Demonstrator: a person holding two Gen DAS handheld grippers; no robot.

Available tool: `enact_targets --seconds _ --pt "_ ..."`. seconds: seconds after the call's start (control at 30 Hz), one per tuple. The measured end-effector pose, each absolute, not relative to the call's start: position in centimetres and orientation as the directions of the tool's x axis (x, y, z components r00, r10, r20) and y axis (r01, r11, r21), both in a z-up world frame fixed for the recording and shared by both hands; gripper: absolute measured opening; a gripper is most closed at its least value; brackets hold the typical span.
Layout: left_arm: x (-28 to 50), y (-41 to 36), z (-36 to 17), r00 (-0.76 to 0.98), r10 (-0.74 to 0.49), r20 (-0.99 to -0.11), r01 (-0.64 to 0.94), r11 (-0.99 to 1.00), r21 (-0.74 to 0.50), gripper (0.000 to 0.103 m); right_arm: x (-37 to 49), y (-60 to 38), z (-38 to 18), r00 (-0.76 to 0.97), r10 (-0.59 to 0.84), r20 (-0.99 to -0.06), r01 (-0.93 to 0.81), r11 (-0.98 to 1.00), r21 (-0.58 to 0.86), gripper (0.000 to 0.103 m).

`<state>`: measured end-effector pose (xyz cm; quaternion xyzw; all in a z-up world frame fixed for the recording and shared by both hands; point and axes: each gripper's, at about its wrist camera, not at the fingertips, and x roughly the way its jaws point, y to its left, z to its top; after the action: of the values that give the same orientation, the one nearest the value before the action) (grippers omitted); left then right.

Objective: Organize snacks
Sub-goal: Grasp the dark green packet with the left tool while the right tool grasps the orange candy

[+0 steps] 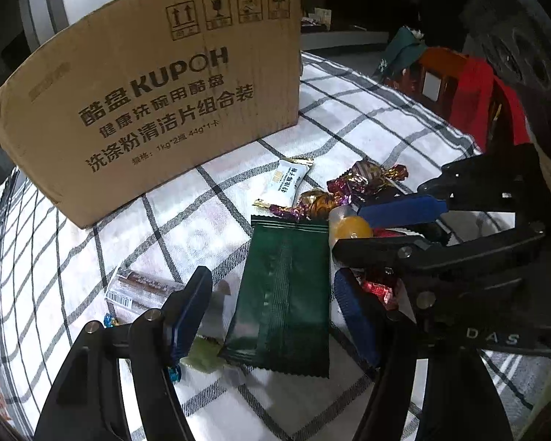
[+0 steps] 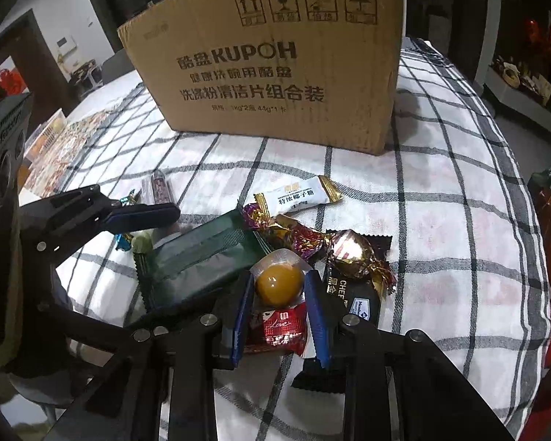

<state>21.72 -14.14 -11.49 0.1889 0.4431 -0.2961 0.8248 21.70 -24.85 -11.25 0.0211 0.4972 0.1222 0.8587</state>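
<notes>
Our right gripper brackets the jelly cup at twelve o'clock, jaws narrow, perhaps just touching; our left gripper spreads wide astride the green packet, lengthwise between its jaws

Dim indoor light, dark vignetted corners, strong fisheye bending at edges, slight softness throughout.

Cardboard box blocks behind; checked cloth open right
</notes>
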Motion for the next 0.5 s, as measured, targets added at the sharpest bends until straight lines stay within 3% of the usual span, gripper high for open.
enact_targets --seconds 0.1,0.17,0.5 --pt "21.91 -14.16 -11.59 0.417 -0.333 -0.846 0.661 0.750 0.031 0.063 21.69 -24.93 -11.26 0.479 0.235 -0.846 -0.188 0.969 0.162 0.030" --pt "22.09 -14.06 -11.78 0.383 -0.346 -0.857 0.664 0.748 -0.006 0.049 21.60 -25.15 -11.28 0.481 0.242 -0.842 -0.184 0.968 0.174 0.029" --pt "21.56 -13.32 -11.26 0.393 -0.350 -0.850 0.633 0.773 -0.025 0.045 20.87 -25.78 -11.02 0.505 0.265 -0.822 -0.145 0.964 0.222 0.029"
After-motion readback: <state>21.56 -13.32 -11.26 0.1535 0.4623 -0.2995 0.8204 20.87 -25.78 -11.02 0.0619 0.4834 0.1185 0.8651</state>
